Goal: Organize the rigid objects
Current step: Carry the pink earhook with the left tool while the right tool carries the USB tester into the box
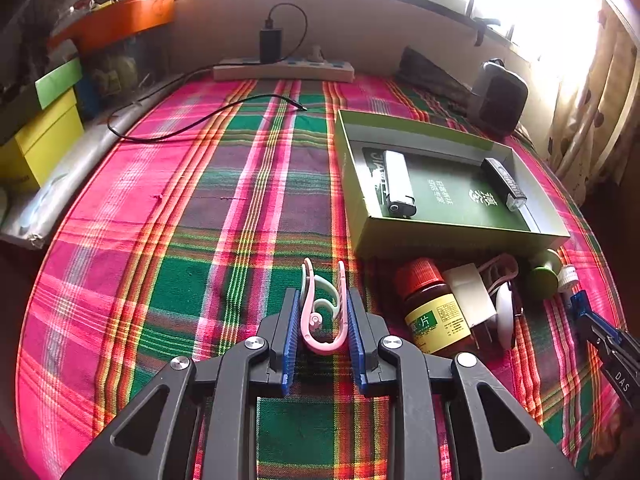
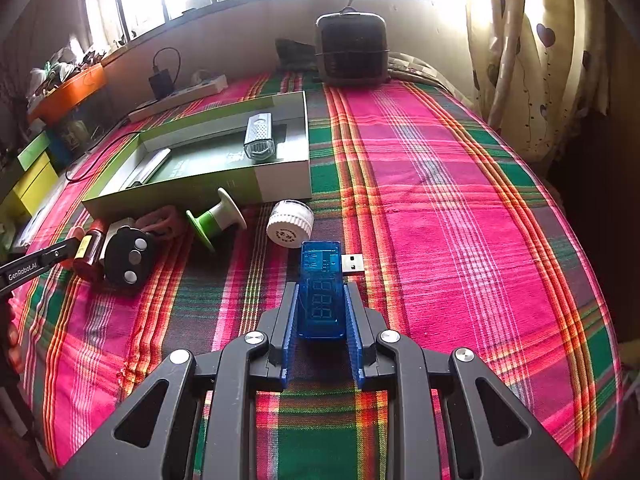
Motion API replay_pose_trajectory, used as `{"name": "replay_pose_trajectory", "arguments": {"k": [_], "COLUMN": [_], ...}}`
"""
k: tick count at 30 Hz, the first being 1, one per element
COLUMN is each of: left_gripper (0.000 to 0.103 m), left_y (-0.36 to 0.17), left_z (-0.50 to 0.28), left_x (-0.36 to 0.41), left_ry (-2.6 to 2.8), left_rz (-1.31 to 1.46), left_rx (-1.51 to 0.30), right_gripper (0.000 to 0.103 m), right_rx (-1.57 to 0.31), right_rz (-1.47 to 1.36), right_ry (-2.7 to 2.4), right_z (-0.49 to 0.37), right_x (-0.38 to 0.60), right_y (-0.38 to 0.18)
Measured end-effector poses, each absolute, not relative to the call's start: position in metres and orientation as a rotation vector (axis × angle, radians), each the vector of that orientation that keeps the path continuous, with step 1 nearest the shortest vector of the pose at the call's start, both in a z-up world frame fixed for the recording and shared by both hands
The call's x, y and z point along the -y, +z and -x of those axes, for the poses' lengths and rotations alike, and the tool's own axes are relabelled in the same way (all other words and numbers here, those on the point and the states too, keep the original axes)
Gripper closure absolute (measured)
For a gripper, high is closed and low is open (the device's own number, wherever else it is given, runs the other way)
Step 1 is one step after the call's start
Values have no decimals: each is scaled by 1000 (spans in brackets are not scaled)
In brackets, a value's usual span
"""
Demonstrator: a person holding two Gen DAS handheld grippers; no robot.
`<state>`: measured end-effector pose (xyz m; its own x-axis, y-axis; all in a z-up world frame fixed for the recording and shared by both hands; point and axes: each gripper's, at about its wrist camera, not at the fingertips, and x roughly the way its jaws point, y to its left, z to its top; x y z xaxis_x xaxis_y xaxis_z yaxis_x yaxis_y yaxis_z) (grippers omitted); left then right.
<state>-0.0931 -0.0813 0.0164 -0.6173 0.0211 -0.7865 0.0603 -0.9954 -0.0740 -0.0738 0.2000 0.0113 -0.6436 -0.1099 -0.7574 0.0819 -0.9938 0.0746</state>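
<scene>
Left claw (image 1: 323, 314): clenched on a pink-and-mint curved plastic clip (image 1: 320, 312). Right claw (image 2: 321, 312): gripping a translucent blue USB tester (image 2: 321, 292), above the plaid-covered surface (image 2: 460, 240).

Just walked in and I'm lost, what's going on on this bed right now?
A person is sorting small items with two handheld grippers. The left gripper is shut on a pink clip; the right gripper is shut on a blue USB tester. A green box already holds a white lighter and a small flashlight.

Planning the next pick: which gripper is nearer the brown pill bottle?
Left. The left gripper sits right beside the brown pill bottle; the right gripper is farther off, past the remote.
</scene>
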Motion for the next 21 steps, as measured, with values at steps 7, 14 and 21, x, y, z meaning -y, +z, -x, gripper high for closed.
{"name": "replay_pose_trajectory", "arguments": {"k": [7,14,21], "left_gripper": [81,81,81], "left_y": [26,40,51], "left_z": [87,84,86], "left_x": [82,80,73], "left_ry": [-2828,-2871,-2914], "left_rz": [-1339,-1320,-1307], "left_rx": [-151,-148,-143], "right_gripper": [80,80,80], "right_rx": [45,34,16], "right_rz": [-1244,-1210,-1156], "right_ry": [-2763,-2768,-2761], "right_z": [72,71,74], "right_x": [-201,-201,-196], "right_y": [18,28,43]}}
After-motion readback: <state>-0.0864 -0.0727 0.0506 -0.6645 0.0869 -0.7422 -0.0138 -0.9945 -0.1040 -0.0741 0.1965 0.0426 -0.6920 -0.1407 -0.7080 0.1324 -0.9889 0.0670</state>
